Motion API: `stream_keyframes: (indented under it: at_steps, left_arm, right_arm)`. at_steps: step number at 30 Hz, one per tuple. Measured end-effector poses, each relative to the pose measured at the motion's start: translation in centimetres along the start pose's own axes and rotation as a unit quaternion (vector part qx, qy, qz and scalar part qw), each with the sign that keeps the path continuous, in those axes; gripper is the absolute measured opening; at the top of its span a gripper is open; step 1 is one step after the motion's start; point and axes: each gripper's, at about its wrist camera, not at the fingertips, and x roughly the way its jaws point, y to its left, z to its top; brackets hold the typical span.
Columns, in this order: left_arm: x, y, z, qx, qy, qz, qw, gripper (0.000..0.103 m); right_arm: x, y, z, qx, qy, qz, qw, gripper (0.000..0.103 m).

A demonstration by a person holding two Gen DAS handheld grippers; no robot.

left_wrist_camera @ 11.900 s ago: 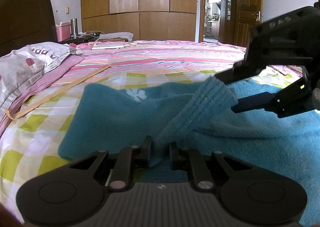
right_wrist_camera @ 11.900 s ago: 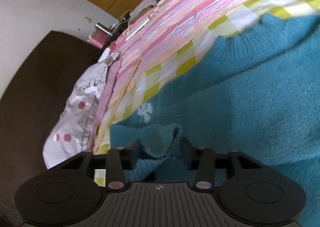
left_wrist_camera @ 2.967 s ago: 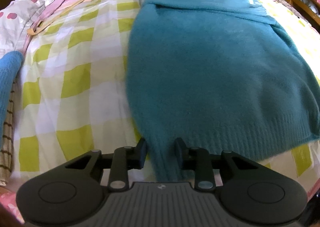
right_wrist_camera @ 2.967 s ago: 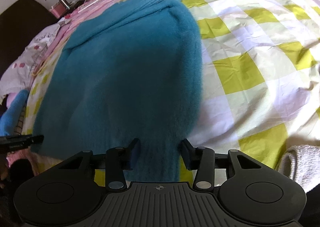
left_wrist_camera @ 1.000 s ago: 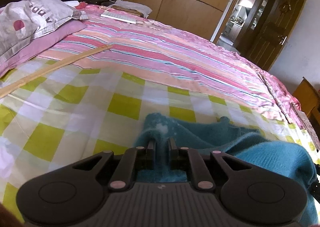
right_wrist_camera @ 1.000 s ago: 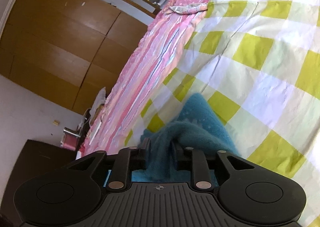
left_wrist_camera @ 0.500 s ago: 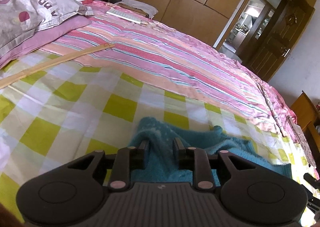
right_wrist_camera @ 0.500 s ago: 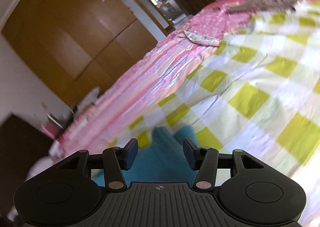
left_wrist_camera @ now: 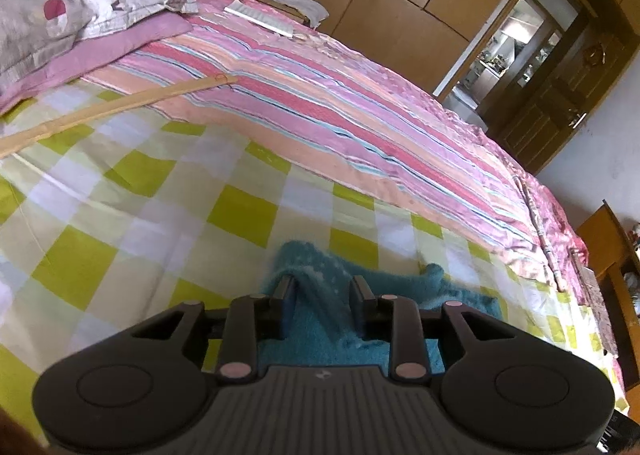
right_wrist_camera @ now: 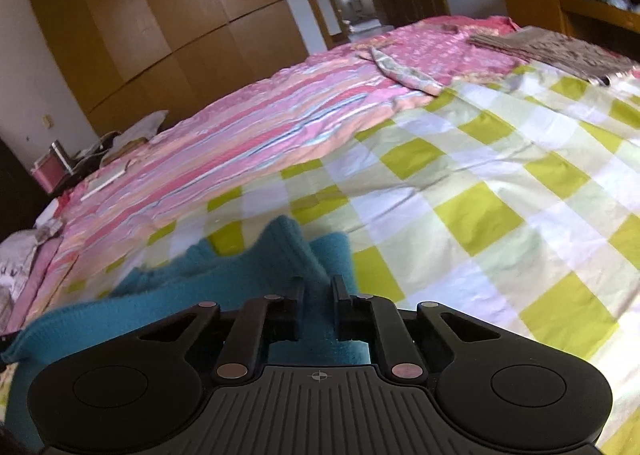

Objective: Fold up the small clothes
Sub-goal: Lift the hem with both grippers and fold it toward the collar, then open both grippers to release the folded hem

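Home bedroom: bed (left_wrist_camera: 168, 191), pillow (left_wrist_camera: 76, 3), wooden wardrobe (right_wrist_camera: 160, 27).

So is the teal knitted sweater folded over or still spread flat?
Folded: the teal knitted sweater lies doubled, ribbed hem atop another layer on the checked bedsheet.

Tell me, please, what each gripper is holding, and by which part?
The right gripper pinches the teal sweater by a raised fold at its edge. The left gripper, jaws just opening, straddles it without gripping.

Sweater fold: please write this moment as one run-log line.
sweater: teal, folded on bed | left gripper: open over sweater, jaws just opened | right gripper: shut, just closed
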Motion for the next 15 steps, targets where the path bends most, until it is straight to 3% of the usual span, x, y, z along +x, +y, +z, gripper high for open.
stream_keyframes:
  at_steps: [1, 3, 4, 7, 9, 15]
  left_arm:
    - [-0.1, -0.1, 0.1, 0.004, -0.005, 0.006, 1.0, 0.04]
    - [-0.7, -0.2, 0.5, 0.007, -0.03, 0.023, 0.9993, 0.066]
    - [-1.0, -0.1, 0.8, 0.007, -0.041, 0.027, 0.9988, 0.068]
    - [-1.6, -0.3, 1.2, 0.025, -0.055, 0.043, 0.9973, 0.069]
    - [-1.9, -0.9, 0.5, 0.065, -0.058, 0.059, 0.9945, 0.069]
    - [-0.9, -2.9, -2.7, 0.183, -0.055, 0.097, 0.9769, 0.069]
  right_arm:
    - [0.0, -0.1, 0.0, 0.0, 0.001, 0.001, 1.0, 0.011]
    - [-0.1, 0.2, -0.1, -0.01, 0.0, -0.001, 1.0, 0.011]
    - [-0.1, 0.3, -0.2, -0.015, 0.0, -0.001, 1.0, 0.011]
    - [-0.1, 0.3, -0.2, -0.016, -0.001, -0.002, 1.0, 0.011]
    - [-0.2, 0.2, 0.0, -0.011, -0.002, -0.001, 1.0, 0.01]
    - [-0.5, 0.1, 0.3, -0.015, -0.005, -0.013, 1.0, 0.008]
